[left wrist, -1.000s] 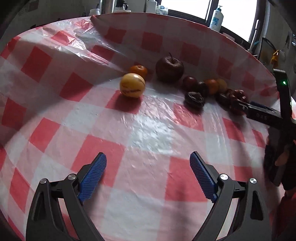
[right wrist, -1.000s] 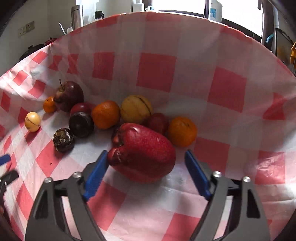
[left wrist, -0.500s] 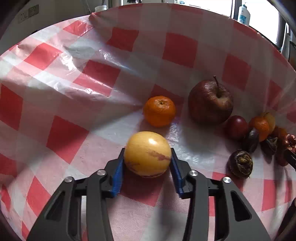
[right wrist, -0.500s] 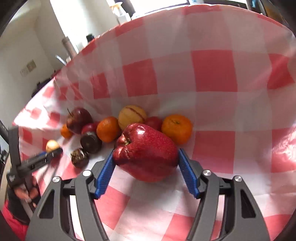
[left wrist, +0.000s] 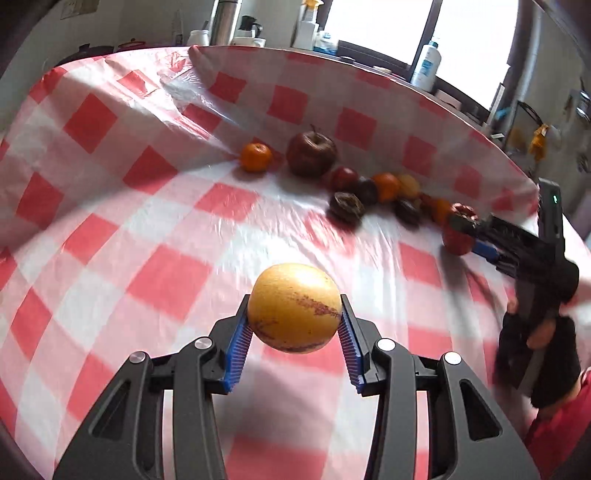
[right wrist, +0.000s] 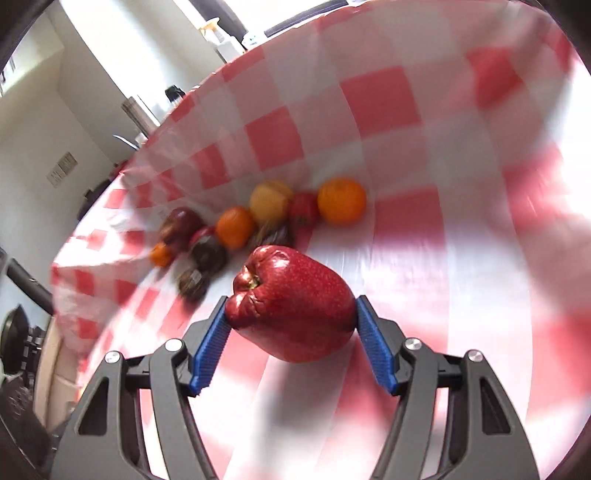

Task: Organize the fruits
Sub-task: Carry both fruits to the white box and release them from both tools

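My left gripper (left wrist: 294,321) is shut on a yellow fruit with purple streaks (left wrist: 294,307), held above the red-and-white checked tablecloth (left wrist: 147,229). My right gripper (right wrist: 291,325) is shut on a large glossy red fruit (right wrist: 291,302), lifted off the cloth; it also shows at the right of the left wrist view as the right gripper (left wrist: 466,232). A row of fruit lies along the far fold: a small orange (left wrist: 256,157), a dark red apple (left wrist: 311,154), dark wrinkled fruits (left wrist: 346,206), and in the right wrist view two oranges (right wrist: 341,200) and a yellow fruit (right wrist: 269,199).
The cloth rises behind the fruit row like a wall. Bottles and a metal flask (left wrist: 225,22) stand on the counter beyond, by a window. A person's gloved hand (left wrist: 535,354) holds the right gripper's handle at the right edge.
Both grippers have lifted their fruit off the cloth and drawn back from the row. One second ago both were open; half a second ago both had closed on their fruit.
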The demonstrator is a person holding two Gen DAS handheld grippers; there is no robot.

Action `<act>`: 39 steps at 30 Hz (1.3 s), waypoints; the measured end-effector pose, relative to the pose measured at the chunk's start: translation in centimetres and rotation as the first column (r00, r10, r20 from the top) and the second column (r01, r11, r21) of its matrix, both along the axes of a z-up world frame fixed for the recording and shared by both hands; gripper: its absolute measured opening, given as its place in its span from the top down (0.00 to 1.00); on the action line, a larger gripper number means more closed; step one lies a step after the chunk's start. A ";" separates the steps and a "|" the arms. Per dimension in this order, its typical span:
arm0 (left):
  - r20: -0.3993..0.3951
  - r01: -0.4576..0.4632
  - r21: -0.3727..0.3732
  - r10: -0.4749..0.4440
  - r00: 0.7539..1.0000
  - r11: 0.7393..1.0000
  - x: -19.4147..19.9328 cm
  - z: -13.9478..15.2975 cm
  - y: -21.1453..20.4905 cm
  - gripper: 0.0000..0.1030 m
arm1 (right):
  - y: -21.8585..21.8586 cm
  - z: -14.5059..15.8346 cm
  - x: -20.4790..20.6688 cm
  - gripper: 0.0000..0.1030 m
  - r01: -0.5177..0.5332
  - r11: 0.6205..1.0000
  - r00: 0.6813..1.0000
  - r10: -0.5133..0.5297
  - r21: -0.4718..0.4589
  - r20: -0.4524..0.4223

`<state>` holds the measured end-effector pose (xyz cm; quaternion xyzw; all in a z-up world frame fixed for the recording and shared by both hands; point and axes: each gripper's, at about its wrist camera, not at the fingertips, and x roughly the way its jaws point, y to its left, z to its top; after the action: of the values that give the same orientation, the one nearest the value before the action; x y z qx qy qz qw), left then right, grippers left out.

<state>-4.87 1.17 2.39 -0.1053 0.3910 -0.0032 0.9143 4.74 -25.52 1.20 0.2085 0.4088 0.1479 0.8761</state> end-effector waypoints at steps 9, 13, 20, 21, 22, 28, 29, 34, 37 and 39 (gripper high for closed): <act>0.012 0.047 0.004 -0.047 0.999 0.999 -7.2 0.1 -1.7 0.59 | 0.9 0.9 -12.5 0.35 -0.002 0.999 0.999 0.001 0.035 0.046; 0.040 0.059 -0.018 -0.058 0.998 0.998 -8.4 0.0 -1.6 0.59 | 1.1 0.9 -15.0 0.35 0.019 0.999 0.995 -0.022 0.031 0.092; 0.107 0.075 -0.080 -0.066 0.992 0.994 -7.3 0.0 -1.9 0.59 | 1.5 1.7 -16.6 0.35 0.038 0.999 0.981 -0.039 0.005 0.191; 0.109 0.069 -0.106 -0.057 0.992 0.992 -7.3 0.0 -1.7 0.59 | 1.9 1.9 -16.6 0.35 0.035 0.999 0.979 -0.032 -0.013 0.201; 0.110 0.060 -0.116 -0.047 0.993 0.991 -7.3 0.0 -1.5 0.59 | 2.3 2.0 -16.7 0.35 0.030 0.999 0.978 -0.023 -0.033 0.208; 0.134 0.035 -0.097 -0.022 0.991 0.995 -8.8 0.8 -0.8 0.59 | 3.1 2.2 -18.1 0.35 0.029 0.998 0.979 -0.017 -0.060 0.202; 0.141 0.038 -0.102 -0.023 0.990 0.994 -9.4 1.1 -0.4 0.59 | 3.1 2.2 -18.4 0.35 0.029 0.998 0.981 -0.018 -0.055 0.194; 0.198 0.029 -0.083 -0.012 0.980 0.996 -13.4 3.3 2.1 0.59 | 4.6 2.9 -20.6 0.35 -0.007 0.999 0.981 0.015 -0.041 0.196; 0.232 0.020 -0.038 -0.011 0.973 0.999 -16.5 4.0 4.3 0.59 | 8.3 4.2 -22.3 0.35 -0.124 0.989 0.965 0.139 -0.078 0.222; 0.245 0.007 -0.002 -0.006 0.970 1.000 -18.8 4.0 6.0 0.59 | 12.1 4.7 -23.6 0.35 -0.237 0.966 0.940 0.256 -0.107 0.226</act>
<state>-23.71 7.18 6.36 -0.1042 0.2757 -0.0198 0.9554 -18.87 -13.41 5.92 0.1021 0.3292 0.2641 0.9008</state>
